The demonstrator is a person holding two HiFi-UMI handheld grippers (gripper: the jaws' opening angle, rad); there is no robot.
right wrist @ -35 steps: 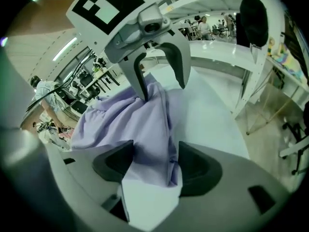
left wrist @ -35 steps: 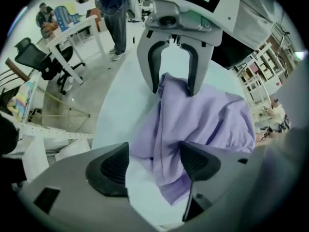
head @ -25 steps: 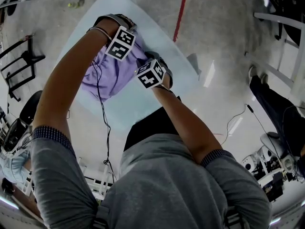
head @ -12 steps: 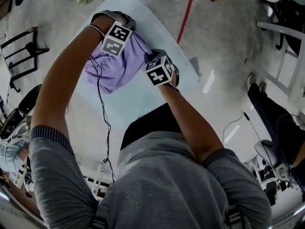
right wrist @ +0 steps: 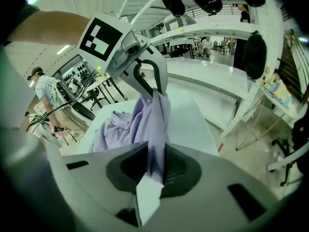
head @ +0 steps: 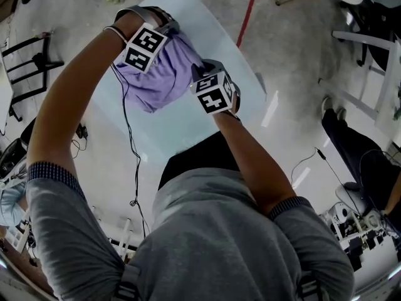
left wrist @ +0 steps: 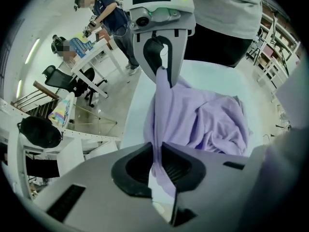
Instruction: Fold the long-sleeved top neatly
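Note:
The lilac long-sleeved top (head: 164,75) hangs bunched between both grippers above the pale blue table (head: 182,127). My left gripper (left wrist: 157,159) is shut on a fold of the cloth (left wrist: 203,122), its jaws having just closed with fabric between them. My right gripper (right wrist: 153,170) is likewise shut on a strip of the top (right wrist: 145,117), and its jaws also just closed on it. In the head view the left gripper (head: 145,46) sits at the garment's far left and the right gripper (head: 214,91) at its near right. The lower part of the top still rests crumpled on the table.
A red tape line (head: 244,21) marks the floor beyond the table. A black rack (head: 28,68) stands at the left and a black cable (head: 128,137) trails off the left gripper. People work at white desks (left wrist: 91,47) nearby; someone's legs (head: 360,149) show at the right.
Both grippers have risen and taken hold of the top. The cloth has lifted from a flat heap on the table into a hanging bunch.

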